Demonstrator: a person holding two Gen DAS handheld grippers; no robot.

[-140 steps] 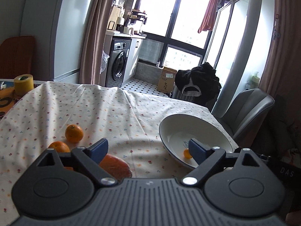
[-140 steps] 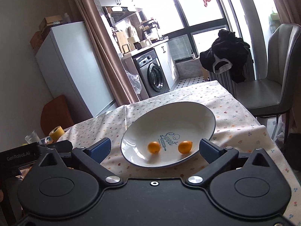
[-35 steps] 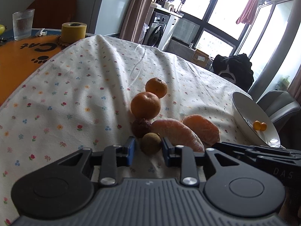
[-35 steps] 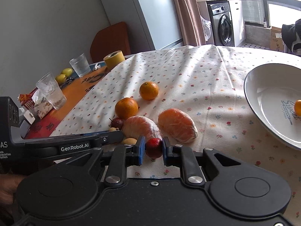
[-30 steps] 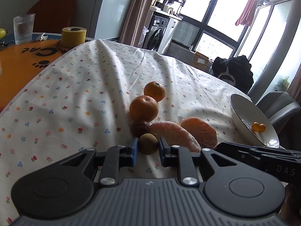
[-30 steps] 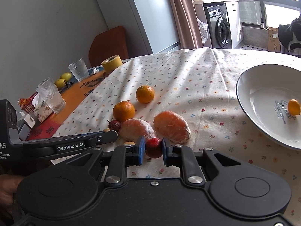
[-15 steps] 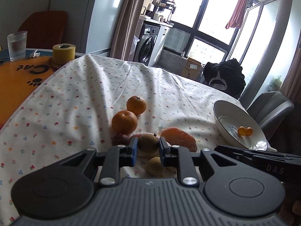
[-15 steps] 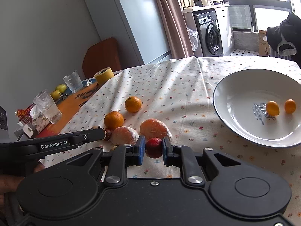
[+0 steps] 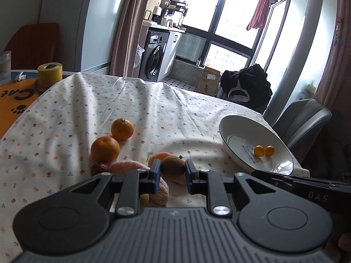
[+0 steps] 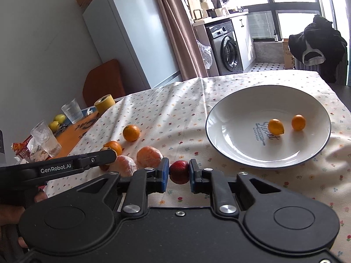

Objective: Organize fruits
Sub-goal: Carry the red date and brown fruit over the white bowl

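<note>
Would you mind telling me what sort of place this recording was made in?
Most likely a home dining area opening onto a kitchen or laundry corner: a table under a flowered tablecloth, a washing machine beneath a counter, and a tall fridge beside the curtains.

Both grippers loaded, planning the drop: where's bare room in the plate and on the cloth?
White plate: bare near side and left half; two small orange fruits sit right of centre. Floral tablecloth is bare between plate and fruit cluster. Crowded around the peeled mandarins.
</note>
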